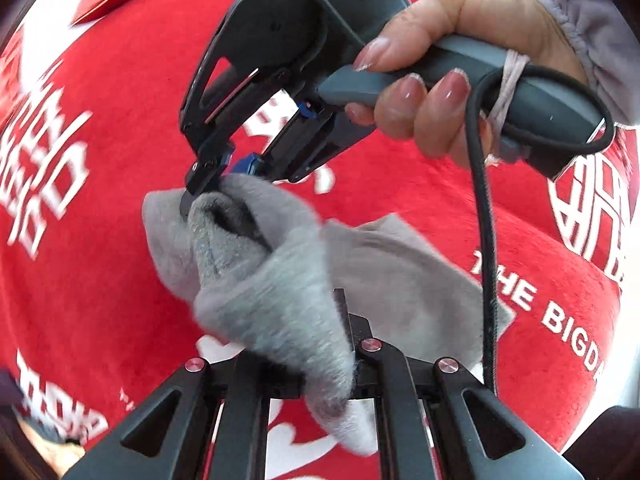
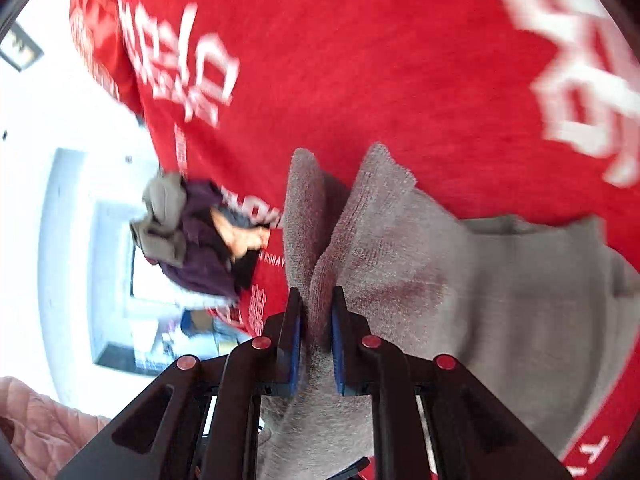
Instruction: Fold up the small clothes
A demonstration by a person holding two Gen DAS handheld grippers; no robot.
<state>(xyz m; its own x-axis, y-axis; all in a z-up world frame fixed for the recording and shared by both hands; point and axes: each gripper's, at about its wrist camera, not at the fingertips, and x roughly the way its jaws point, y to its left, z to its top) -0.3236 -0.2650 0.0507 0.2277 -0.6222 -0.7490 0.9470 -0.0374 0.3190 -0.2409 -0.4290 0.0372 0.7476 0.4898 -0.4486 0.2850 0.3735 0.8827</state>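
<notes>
A grey sock [image 1: 256, 280] is held above a red cloth [image 1: 120, 120] printed with white lettering. In the left wrist view, the left gripper [image 1: 340, 344] is seen closed narrowly on one end of the sock, whose fabric is draped over its near fingers. Farther off in the same view, the right gripper [image 1: 208, 188] is seen pinching the sock's cuff, its handle gripped by a hand [image 1: 440, 92] in a grey sleeve [image 1: 580, 20]. A black cable [image 1: 484, 240] hangs from that handle. In the right wrist view, the right gripper [image 2: 316, 320] is clamped on a bunched fold of the sock [image 2: 460, 280] between its blue pads [image 2: 338, 344]. At the left, beyond the cloth's edge, a blurred heap of dark clothes [image 2: 192, 232] is seen.
</notes>
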